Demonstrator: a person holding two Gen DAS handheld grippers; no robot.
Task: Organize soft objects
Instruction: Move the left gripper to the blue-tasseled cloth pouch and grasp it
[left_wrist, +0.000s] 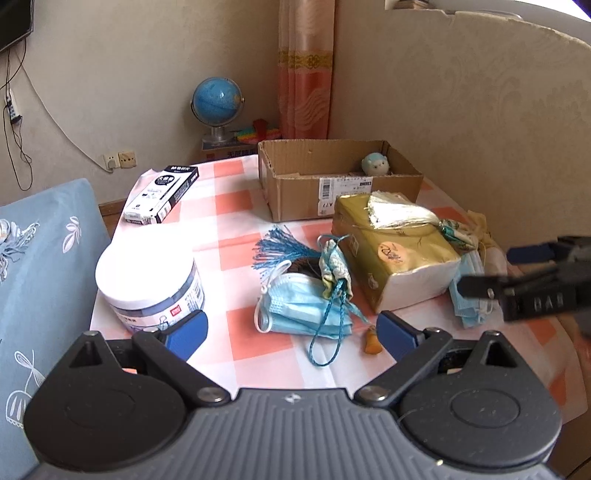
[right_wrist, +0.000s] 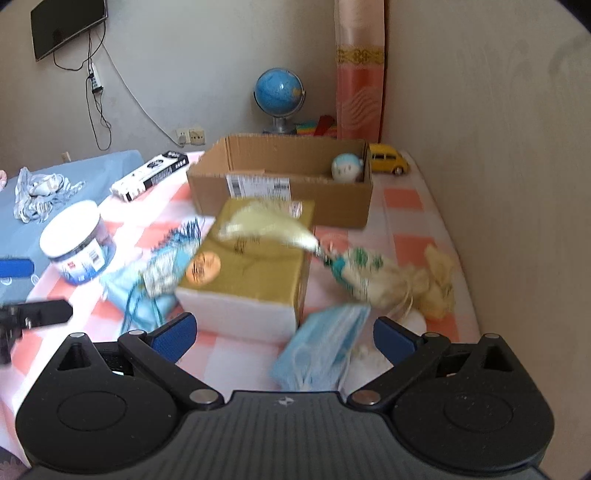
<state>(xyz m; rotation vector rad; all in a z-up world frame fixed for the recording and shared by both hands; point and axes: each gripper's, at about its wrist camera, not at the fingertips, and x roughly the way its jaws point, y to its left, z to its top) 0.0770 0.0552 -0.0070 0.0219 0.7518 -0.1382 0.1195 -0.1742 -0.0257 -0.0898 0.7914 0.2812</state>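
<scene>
The right tongs, spread and empty, hover just above the stack of face masks by the worktop's right edge. The stack's long axis runs away from them toward the cardboard box. The left tongs are spread too, farther off.

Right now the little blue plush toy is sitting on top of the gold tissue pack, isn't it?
Not quite. The little blue plush toy is sitting inside the cardboard box, in its far right corner, behind the gold tissue pack. The left wrist view shows it clearly.

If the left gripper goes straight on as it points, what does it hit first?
Probably the blue masks with the tassel pouch on them, centred between the open left gripper fingers. Depth is unclear; the tissue pack sits just right.
</scene>
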